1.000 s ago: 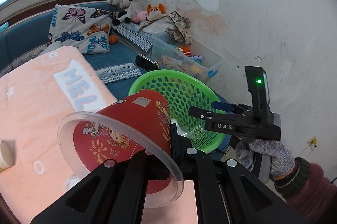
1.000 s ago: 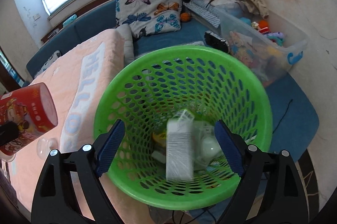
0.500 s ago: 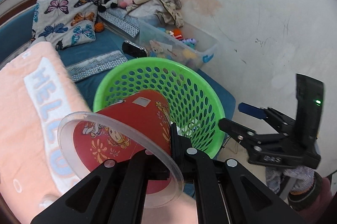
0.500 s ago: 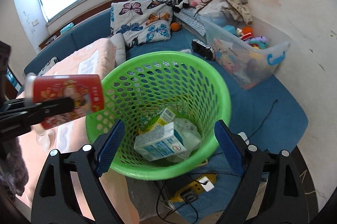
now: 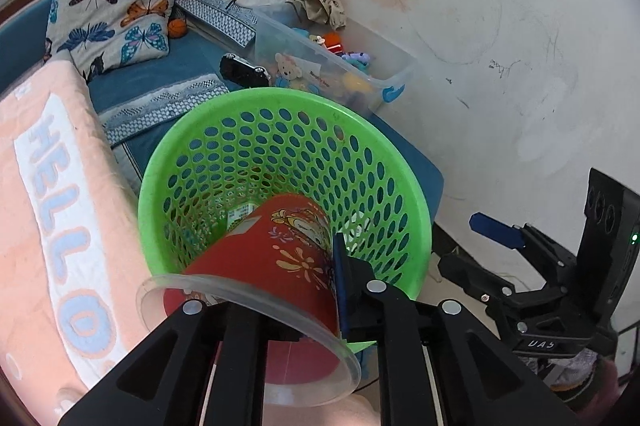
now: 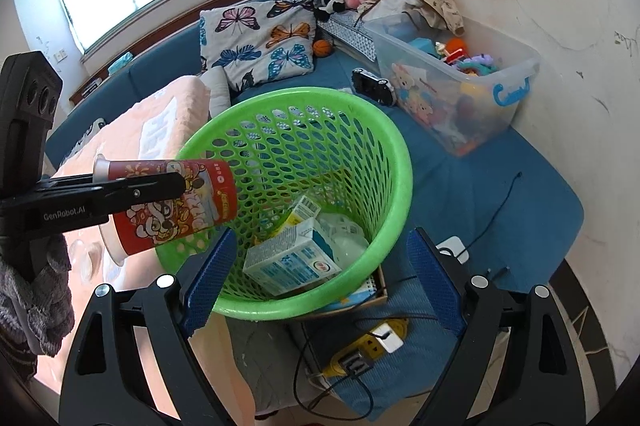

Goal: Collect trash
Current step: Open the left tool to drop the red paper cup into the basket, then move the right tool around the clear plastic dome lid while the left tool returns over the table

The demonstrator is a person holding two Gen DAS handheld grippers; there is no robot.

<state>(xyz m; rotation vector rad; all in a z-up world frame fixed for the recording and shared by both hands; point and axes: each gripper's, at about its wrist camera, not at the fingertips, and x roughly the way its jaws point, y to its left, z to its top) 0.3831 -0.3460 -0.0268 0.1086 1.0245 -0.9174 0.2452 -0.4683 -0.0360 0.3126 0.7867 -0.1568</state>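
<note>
A red printed cup (image 5: pixel 280 246) with a clear lid lies tipped between the jaws of my left gripper (image 5: pixel 276 258), bottom end inside the mouth of the green mesh basket (image 5: pixel 360 118). The jaws are opening, and the blue pad (image 5: pixel 339 282) still rests against the cup's side. In the right wrist view the cup (image 6: pixel 176 202) hangs over the basket's left rim (image 6: pixel 400 154), held by the left gripper (image 6: pixel 160 186). A white and blue carton (image 6: pixel 288 258) and clear wrappers lie in the basket. My right gripper (image 6: pixel 320 242) stands open and bare at the basket's near side, also seen as right gripper (image 5: pixel 472 246).
A clear bin of toys (image 6: pixel 460 98) stands by the stained wall. A butterfly pillow (image 6: pixel 260 38) and a peach blanket (image 5: pixel 48 226) lie on the blue couch. Below the basket are a yellow power strip (image 6: pixel 372 342) and loose cables.
The left gripper carried the cup from beside the basket to over it, and the cup now tips lower into the mouth. The right gripper backed away from the basket.
</note>
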